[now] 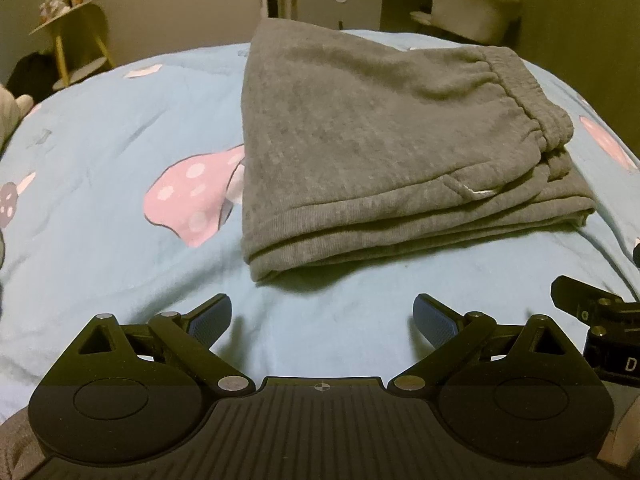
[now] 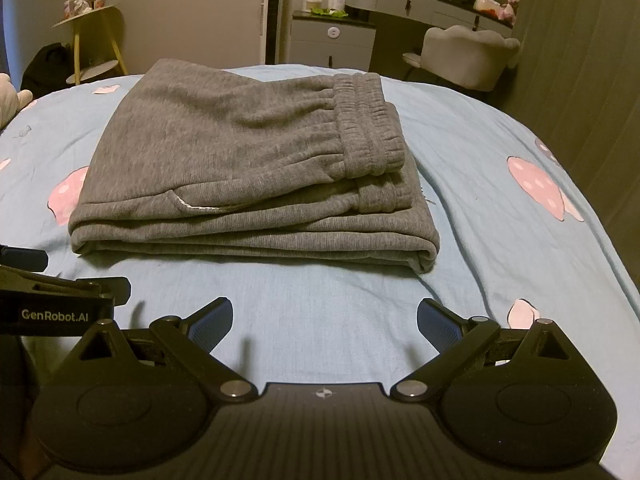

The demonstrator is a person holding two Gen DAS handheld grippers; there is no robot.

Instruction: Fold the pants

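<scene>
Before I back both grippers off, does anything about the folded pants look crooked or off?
Mostly tidy. The grey pants lie folded on the blue bedsheet, but the layers are not flush: the lower layers jut past the waistband at the right, and a bit of white lining peeks out. Left gripper and right gripper are open, apart from it.

Dim bedroom — grey nightstand, vanity, shell-backed chair, yellow side table

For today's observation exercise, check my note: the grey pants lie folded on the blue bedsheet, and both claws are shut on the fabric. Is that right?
Not quite. The grey pants do lie folded on the blue bedsheet, but both claws are open and clear of the fabric: the left claw in the left wrist view, the right claw in the right wrist view.
</scene>
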